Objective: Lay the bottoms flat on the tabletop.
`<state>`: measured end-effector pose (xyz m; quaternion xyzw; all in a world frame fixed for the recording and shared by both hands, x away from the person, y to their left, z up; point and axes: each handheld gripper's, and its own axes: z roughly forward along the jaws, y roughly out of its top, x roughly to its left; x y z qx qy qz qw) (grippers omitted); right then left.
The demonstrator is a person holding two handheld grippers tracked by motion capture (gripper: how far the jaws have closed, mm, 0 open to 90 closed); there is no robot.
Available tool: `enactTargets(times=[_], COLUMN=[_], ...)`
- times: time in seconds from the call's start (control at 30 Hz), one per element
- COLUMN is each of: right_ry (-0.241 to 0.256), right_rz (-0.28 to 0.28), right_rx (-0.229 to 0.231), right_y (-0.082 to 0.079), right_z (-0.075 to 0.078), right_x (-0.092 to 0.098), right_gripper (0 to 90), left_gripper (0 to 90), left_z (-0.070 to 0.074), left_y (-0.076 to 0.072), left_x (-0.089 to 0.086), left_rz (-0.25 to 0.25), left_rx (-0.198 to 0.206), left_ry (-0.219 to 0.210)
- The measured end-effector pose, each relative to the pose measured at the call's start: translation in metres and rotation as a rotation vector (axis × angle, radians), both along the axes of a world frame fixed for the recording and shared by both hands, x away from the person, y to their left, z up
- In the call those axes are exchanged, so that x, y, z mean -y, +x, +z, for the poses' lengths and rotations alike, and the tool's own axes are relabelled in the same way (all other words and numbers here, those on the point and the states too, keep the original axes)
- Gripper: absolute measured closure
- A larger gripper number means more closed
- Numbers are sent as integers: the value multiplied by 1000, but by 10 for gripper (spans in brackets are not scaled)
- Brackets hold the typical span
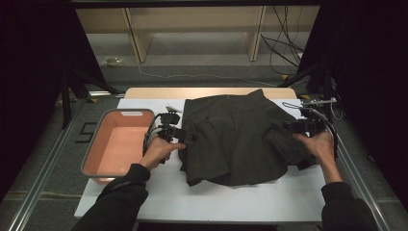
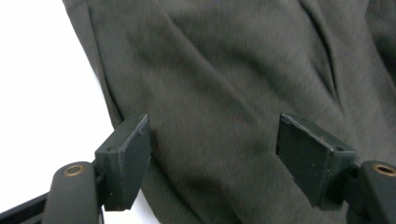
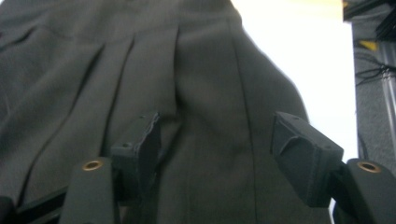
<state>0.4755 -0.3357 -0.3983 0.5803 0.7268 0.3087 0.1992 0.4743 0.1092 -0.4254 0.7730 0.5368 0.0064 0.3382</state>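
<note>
Flanking a dark garment, left hand-held gripper jaws apart, right hand-held gripper jaws apart, no legible writing

We see black long sleeves on both arms. The left gripper and right gripper are matte black, with chunky square pads, brass-ringed screw holes and thin black cables.

Dim high view, black at three and nine o'clock; the white bench glares, both gripper views slightly soft, blown-out
</note>
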Motion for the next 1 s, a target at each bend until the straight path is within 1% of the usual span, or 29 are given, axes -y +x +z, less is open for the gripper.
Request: enactTargets(times=[0.07,0.1,0.17,0.23,0.27,0.3,0.33,0.4,0.53,0.6,0.73,0.77,0.83,0.87,0.9,0.93,0.97,1.0], right_ry=[10,19,32,19,15,28,29,1,-7,-11,-19,-18,-33,-42,-40,-43,-46,-43], right_rz=[2,3,5,8,4,-2,-1,-5,-20,-25,-25,-25,-26,-29,-30,-36,-41,-44], right_rx=[-12,-13,-15,-32,-32,-32,-38,-58,-97,-115,-140,-145,-157,-160,-165,-165,-164,-164], right_y=[-3,-5,-9,-10,-11,-13,-13,-14,-13,-12,-11,-11,-10,-10,-10,-9,-9,-9], right_z=[-6,-8,-13,-17,-18,-20,-22,-27,-38,-42,-48,-50,-53,-54,-55,-55,-55,-55], right_x=[2,2,3,5,6,8,10,11,16,17,18,18,18,18,18,19,20,21], right_gripper=[324,324,318,306,305,305,300,289,279,270,255,252,240,234,232,229,228,227], left_gripper=[239,235,223,213,205,196,188,179,160,158,157,157,160,171,222,299,337,408], left_z=[-5,-7,-11,-17,-20,-22,-24,-26,-31,-33,-39,-40,-43,-45,-47,-47,-46,-46], left_y=[-4,-6,-10,-13,-14,-15,-15,-17,-19,-19,-19,-19,-19,-20,-20,-22,-23,-23], left_x=[1,1,2,3,5,5,6,8,11,12,12,13,15,17,18,19,20,20], left_rz=[-14,-22,-19,-28,-34,-41,-39,-40,-58,-56,-59,-52,-64,-67,-84,-97,-102,-107], left_rx=[-7,-10,-8,-21,-27,-32,-34,-37,-49,-53,-65,-68,-75,-75,-73,-50,-32,-20], left_ry=[7,18,22,37,44,51,51,55,68,69,77,75,84,81,77,90,115,122])
